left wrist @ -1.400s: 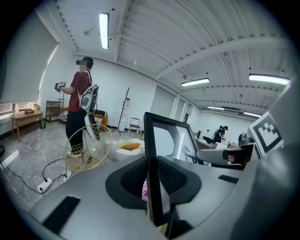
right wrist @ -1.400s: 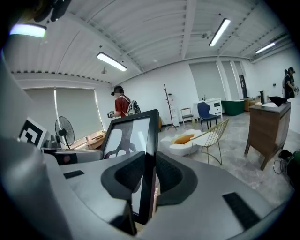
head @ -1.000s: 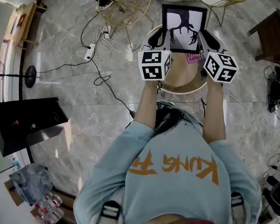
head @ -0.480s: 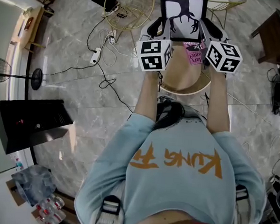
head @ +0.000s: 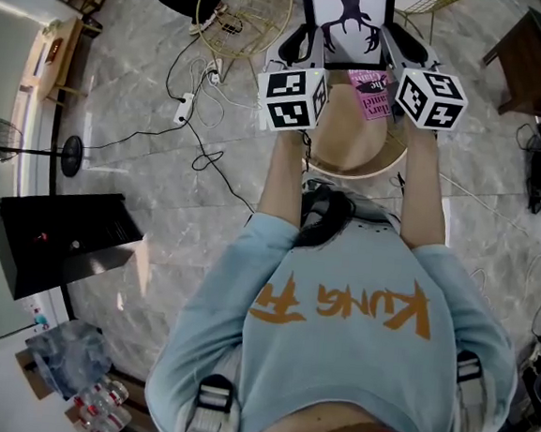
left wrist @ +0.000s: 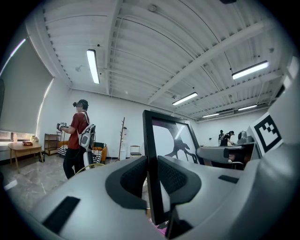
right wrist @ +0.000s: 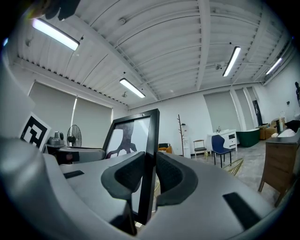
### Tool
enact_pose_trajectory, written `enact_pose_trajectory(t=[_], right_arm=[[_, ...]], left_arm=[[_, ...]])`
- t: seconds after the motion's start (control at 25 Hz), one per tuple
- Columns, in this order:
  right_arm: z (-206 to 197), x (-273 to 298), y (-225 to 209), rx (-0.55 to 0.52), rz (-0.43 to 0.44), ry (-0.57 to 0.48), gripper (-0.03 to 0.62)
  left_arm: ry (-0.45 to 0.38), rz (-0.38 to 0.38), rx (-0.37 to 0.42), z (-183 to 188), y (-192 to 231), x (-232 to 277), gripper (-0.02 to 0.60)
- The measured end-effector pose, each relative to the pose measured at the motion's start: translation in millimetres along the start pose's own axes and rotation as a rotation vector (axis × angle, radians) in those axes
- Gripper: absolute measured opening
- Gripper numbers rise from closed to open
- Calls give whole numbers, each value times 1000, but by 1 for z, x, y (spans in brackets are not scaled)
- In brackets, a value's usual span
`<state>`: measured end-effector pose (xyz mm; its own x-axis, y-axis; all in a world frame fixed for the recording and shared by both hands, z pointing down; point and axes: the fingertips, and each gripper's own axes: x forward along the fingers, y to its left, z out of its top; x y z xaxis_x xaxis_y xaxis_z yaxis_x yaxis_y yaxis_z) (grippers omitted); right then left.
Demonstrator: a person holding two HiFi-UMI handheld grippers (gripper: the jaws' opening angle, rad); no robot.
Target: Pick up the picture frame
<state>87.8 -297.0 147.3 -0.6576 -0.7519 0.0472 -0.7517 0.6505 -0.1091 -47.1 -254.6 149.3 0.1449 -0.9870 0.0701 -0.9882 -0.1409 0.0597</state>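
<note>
A black picture frame with a dark branching print stands upright, held from both sides above a round wooden table. My left gripper is shut on its left edge, and my right gripper is shut on its right edge. In the left gripper view the frame sits edge-on between the dark pads of that gripper, which press on both its faces. The right gripper view gives the same picture: the frame's edge is clamped between the right gripper's pads. The frame's top is cut off in the head view.
A pink book lies on the table under the frame. A gold wire stand, floor cables, a fan, a black case and a wooden side table surround me. A person stands far off.
Both grippers have risen together with the frame clamped between them; in the head view the frame has shifted toward the top edge. Both grips look the same as before.
</note>
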Motion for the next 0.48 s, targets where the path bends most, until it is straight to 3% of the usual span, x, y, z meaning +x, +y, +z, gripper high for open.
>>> enact_pose_trajectory(t=[0.48], right_arm=[[2,6,7,-17,43,-13,72]], left_arm=[[-5,43,7,1,6,-7,83]])
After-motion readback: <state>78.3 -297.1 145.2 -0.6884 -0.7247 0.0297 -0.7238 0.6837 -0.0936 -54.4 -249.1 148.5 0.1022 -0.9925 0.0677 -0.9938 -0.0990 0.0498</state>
